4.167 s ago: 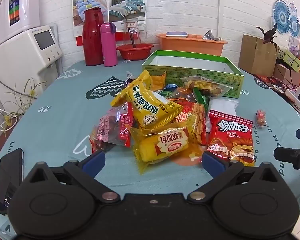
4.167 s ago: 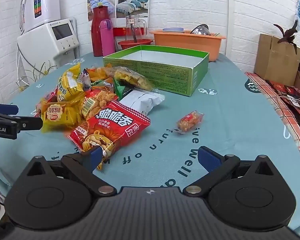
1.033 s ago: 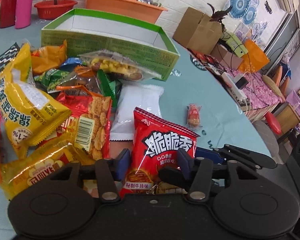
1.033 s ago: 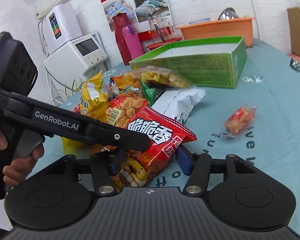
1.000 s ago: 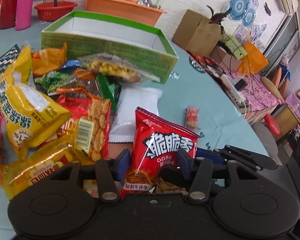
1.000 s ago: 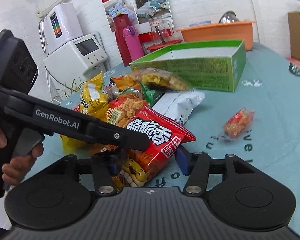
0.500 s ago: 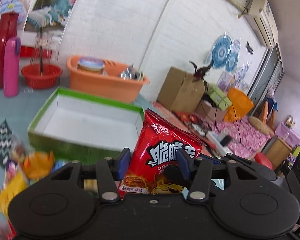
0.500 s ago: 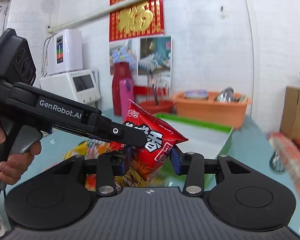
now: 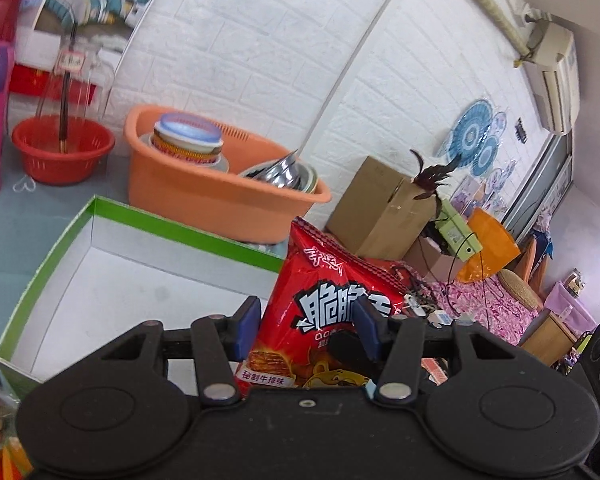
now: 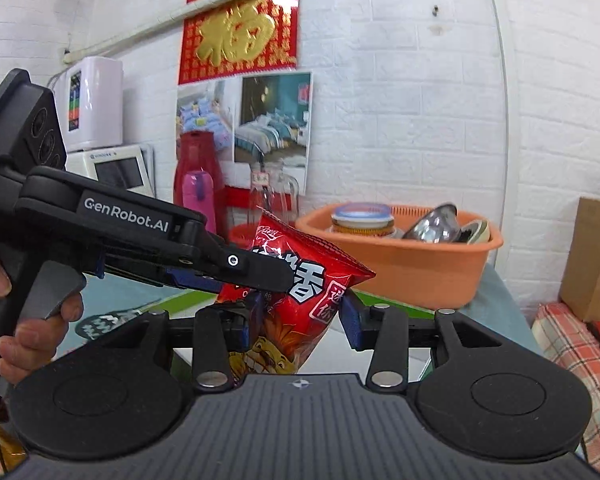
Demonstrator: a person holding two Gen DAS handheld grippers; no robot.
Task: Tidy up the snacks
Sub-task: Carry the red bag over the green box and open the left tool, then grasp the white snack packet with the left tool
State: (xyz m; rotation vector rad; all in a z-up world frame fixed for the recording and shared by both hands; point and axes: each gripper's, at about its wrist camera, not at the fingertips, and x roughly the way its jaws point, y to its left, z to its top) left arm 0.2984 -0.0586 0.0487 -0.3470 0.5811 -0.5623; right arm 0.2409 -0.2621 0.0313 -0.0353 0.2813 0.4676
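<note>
- Gripping one red snack bag [image 9: 332,312] between them, the left gripper [image 9: 306,330] and the right gripper [image 10: 298,326] hold it in the air above the near edge of the green-rimmed box [image 9: 112,276]; each pair of blue pads is closed on the bag's lower half.
- The right gripper's jaws have just been closing, with the bag between them.
- In the right wrist view, the left gripper's finger lies across the bag's face, crowding the right gripper's jaws; a knock between tools looks possible.
- Risk one: two holds on a crinkly, air-filled bag could pull against each other and tear or pop it.
- Risk two: if one gripper lets go early, the bag may swing and slip from the other.
- Risk three: released here, the bag could catch the box wall and land outside, or tip toward the orange basin [image 9: 220,188] just behind.
- The box interior appears empty, so space is no obstacle.
</note>
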